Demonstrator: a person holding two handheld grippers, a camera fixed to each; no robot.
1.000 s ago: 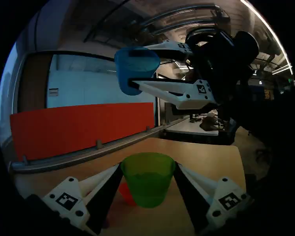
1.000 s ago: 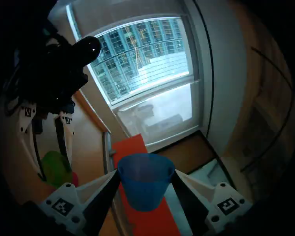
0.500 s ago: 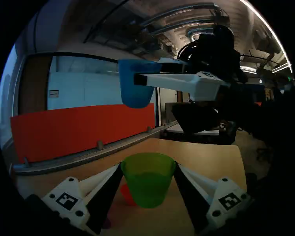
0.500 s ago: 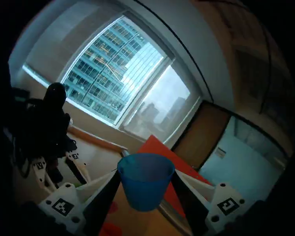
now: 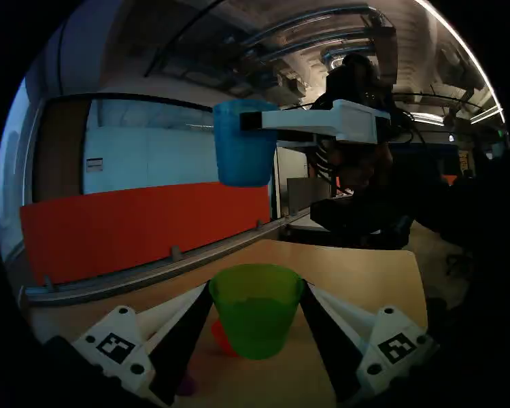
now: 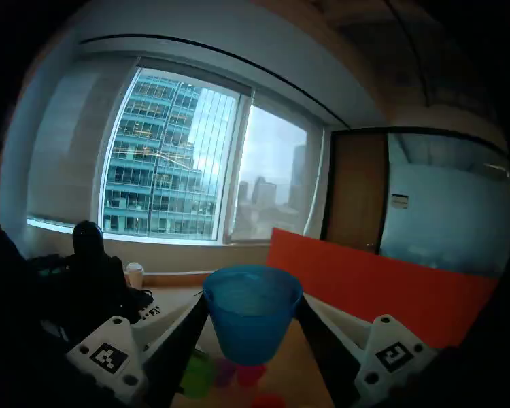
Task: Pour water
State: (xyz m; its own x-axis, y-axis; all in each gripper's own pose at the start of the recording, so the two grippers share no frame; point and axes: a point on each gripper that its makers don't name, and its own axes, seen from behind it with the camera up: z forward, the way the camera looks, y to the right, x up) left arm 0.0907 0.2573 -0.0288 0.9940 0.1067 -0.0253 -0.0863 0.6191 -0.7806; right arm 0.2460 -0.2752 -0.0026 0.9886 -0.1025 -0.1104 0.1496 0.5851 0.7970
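Indoors by windows [image 6: 166,170], over a tan table [image 5: 364,272], left fingers [image 5: 177,330] pinch green cup [image 5: 256,313], right fingers [image 6: 179,334] blue cup [image 6: 251,313].

text: none legible | sign [image 5: 93,164] on wall: small white plate, possibly printed, too blurred to read | markers [image 5: 115,347] on left gripper [image 5: 255,306]: black-and-white square codes, no letters or numbers

1 left claw [image 5: 255,288], 1 right claw [image 6: 251,300], 1 blue cup [image 6: 251,330], 1 green cup [image 5: 256,323], 1 paper cup [image 6: 134,274].
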